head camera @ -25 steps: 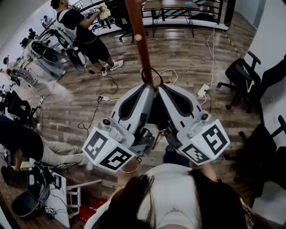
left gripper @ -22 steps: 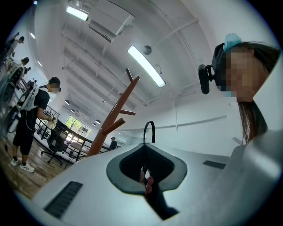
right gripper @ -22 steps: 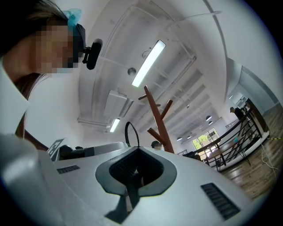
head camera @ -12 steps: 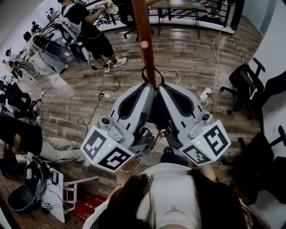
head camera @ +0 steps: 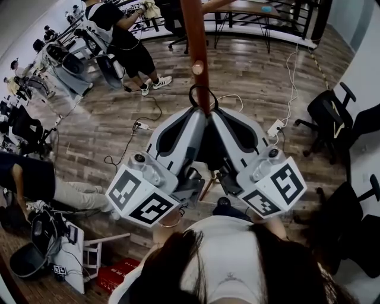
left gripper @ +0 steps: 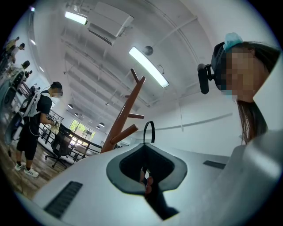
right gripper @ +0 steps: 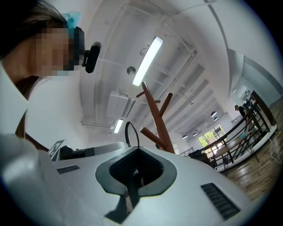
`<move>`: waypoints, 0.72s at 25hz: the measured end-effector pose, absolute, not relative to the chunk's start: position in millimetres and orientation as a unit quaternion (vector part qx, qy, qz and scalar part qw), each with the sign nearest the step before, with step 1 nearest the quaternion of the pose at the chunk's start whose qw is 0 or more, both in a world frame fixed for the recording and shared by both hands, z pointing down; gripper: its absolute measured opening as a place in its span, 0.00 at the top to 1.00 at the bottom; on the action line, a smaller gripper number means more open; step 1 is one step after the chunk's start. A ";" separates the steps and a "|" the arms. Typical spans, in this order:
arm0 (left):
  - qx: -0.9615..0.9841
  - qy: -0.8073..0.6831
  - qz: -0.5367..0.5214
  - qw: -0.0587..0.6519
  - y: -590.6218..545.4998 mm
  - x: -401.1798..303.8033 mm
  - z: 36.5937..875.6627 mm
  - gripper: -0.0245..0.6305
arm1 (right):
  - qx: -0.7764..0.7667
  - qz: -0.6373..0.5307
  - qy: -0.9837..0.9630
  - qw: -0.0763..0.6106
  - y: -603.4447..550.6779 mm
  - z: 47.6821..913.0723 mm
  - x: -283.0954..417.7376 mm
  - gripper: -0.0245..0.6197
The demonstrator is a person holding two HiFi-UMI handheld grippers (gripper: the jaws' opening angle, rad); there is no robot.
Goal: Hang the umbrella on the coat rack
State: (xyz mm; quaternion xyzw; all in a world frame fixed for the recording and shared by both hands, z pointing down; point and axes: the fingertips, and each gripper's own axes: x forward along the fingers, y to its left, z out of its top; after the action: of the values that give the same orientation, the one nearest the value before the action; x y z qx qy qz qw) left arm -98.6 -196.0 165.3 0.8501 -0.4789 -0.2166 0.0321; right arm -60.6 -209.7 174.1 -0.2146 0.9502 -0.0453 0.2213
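The coat rack's brown pole (head camera: 195, 35) rises at the top centre of the head view, with a round peg end (head camera: 198, 69) facing me. Just below the peg, the umbrella's black strap loop (head camera: 200, 97) sticks up from between two white grippers whose tips meet. My left gripper (head camera: 199, 114) and right gripper (head camera: 212, 114) are both shut, and the umbrella's dark body (head camera: 208, 151) hangs between them. The left gripper view shows the loop (left gripper: 149, 130) beside the rack's pegs (left gripper: 124, 133). The right gripper view shows the loop (right gripper: 131, 132) left of the pole (right gripper: 159, 121).
A person (head camera: 119, 41) stands at machines at the far left. Another person (head camera: 41, 187) sits low on the left. Black office chairs (head camera: 326, 116) stand on the right. Cables and a power strip (head camera: 274, 127) lie on the wooden floor. A table (head camera: 237, 9) stands at the back.
Both grippers, with the strap loop between them, have come closer to the rack's pole. The peg end now sits just above the loop. Both stay shut.
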 end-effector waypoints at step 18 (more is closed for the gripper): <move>0.844 -0.488 -0.221 0.026 -223.4 -108.6 155.4 0.95 | -0.199 -0.043 0.953 0.225 -237.6 163.6 -70.2 0.91</move>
State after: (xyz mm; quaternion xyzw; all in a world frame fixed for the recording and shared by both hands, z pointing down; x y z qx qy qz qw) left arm -108.6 -223.4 155.4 0.8439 -0.4882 -0.2209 0.0255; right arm -70.2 -237.6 163.6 -0.1991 0.9527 -0.0433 0.2254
